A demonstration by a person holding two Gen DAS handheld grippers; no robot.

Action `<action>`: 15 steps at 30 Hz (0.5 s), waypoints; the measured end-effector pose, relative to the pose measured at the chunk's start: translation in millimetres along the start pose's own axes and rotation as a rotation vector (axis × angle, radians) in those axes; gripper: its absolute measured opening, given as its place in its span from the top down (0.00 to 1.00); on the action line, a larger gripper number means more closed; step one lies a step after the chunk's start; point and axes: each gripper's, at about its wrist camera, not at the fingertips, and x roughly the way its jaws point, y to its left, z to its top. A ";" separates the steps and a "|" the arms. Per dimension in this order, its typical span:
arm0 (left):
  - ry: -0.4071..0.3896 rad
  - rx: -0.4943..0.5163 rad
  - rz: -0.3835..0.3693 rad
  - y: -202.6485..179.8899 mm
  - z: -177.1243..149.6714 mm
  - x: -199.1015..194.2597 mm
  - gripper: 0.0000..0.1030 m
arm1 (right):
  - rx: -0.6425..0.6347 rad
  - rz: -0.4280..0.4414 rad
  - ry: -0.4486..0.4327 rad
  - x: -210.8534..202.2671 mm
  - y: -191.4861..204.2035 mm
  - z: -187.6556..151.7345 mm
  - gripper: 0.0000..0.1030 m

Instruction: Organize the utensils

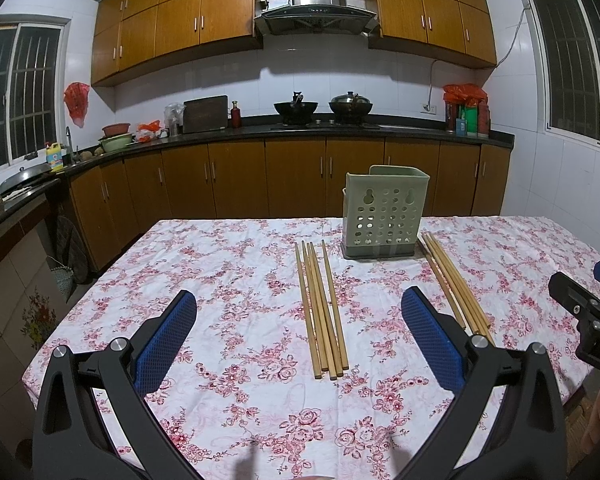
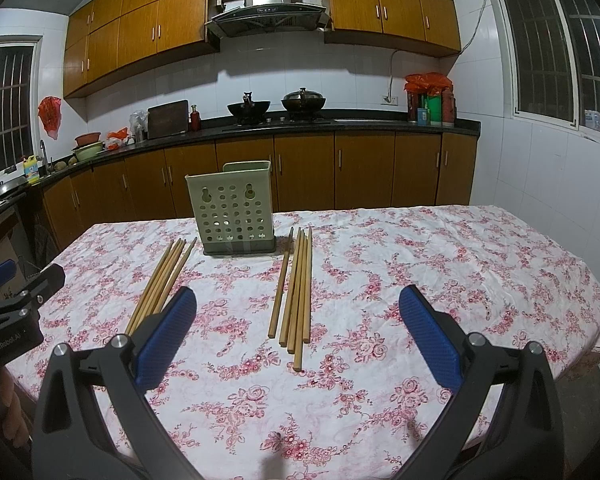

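Note:
A pale green perforated utensil holder [image 1: 383,218] [image 2: 235,210] stands upright on the floral tablecloth. Two bundles of several wooden chopsticks lie flat on either side of it. The left bundle [image 1: 322,310] [image 2: 162,280] lies ahead of my left gripper [image 1: 299,306], which is open and empty above the table. The right bundle [image 1: 456,284] [image 2: 296,292] lies ahead of my right gripper [image 2: 298,304], also open and empty. Each gripper shows at the edge of the other's view, the right one [image 1: 588,300] and the left one [image 2: 20,292].
The table [image 1: 204,264] has its near edge under the grippers and its right edge [image 2: 596,312] close by. Kitchen cabinets and a counter [image 1: 300,132] with woks run behind the table. A counter with a sink runs along the left wall [image 1: 20,196].

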 end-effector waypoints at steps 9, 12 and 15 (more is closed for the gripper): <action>0.001 0.000 0.000 -0.4 -1.3 0.4 0.02 | 0.001 0.000 0.001 0.9 0.5 -0.1 0.04; 0.002 0.000 -0.001 -0.5 -1.7 0.6 0.02 | 0.000 0.000 0.001 1.3 0.6 -0.4 0.04; 0.002 -0.001 -0.001 -0.7 -2.2 0.6 0.02 | 0.001 0.000 0.002 1.8 0.5 -0.8 0.04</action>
